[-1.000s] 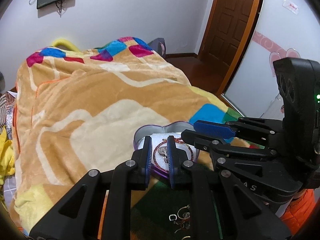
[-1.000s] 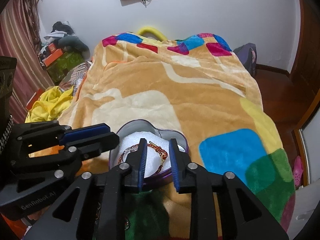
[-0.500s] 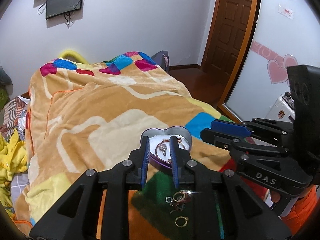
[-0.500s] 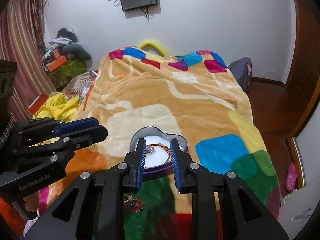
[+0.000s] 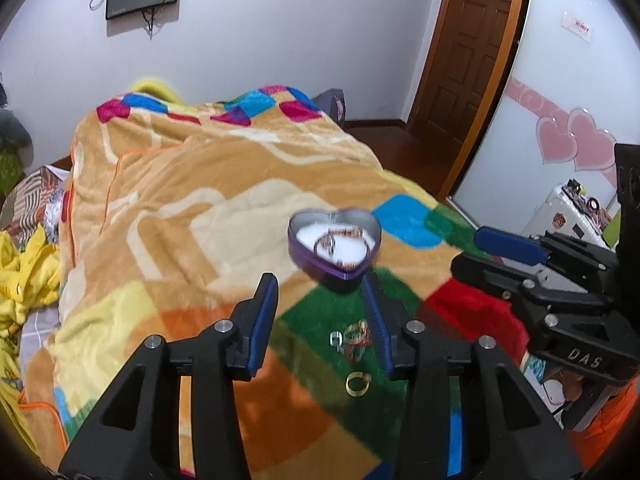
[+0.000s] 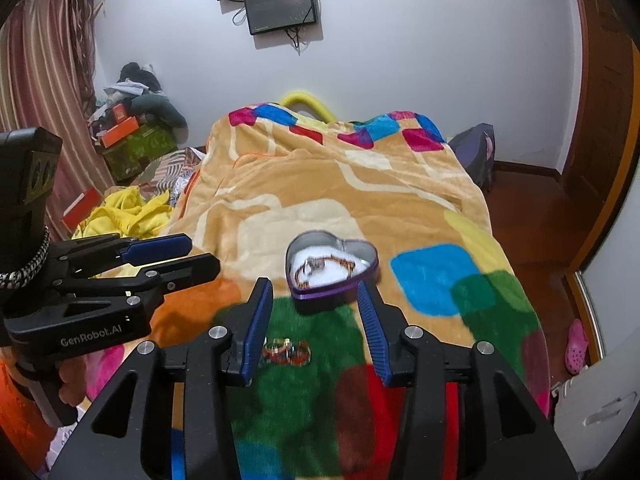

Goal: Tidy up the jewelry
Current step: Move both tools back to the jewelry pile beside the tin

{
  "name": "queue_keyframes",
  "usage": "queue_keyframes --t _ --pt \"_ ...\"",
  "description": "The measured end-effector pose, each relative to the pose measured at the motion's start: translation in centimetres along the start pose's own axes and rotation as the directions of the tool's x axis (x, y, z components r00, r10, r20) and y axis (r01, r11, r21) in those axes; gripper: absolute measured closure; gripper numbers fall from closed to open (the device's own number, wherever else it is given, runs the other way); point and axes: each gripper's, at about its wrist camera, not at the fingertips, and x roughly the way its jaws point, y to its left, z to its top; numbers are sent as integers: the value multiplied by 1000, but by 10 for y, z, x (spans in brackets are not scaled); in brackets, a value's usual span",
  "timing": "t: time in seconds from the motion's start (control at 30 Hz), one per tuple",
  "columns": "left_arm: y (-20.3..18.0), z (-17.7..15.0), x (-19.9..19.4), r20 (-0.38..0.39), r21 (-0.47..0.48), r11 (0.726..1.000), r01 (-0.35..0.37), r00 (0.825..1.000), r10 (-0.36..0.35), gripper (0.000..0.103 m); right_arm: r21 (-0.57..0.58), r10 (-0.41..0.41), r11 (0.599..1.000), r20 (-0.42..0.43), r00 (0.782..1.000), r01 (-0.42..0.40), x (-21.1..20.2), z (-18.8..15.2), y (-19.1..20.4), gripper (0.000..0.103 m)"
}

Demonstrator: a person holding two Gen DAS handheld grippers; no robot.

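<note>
Both claws, left (image 5: 320, 320) and right (image 6: 312, 322), have drawn back from the heart tin (image 5: 334, 242) and sprung wide, empty; loose rings (image 5: 356, 340) remain on the bed.

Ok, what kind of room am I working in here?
Most likely a home bedroom: the tin sits on a bed under a patchwork blanket, a screen hangs on the wall, and clothes are heaped beside the bed.

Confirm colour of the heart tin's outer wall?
Purple; the heart tin shows it best in the right wrist view, white lining inside.
</note>
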Motion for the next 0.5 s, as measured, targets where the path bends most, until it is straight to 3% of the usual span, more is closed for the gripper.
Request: queue_keyframes --t 0.5 --pt "-17 -55 28 -160 -14 999 52 986 -54 60 41 -41 998 -81 996 44 1 -43 -4 63"
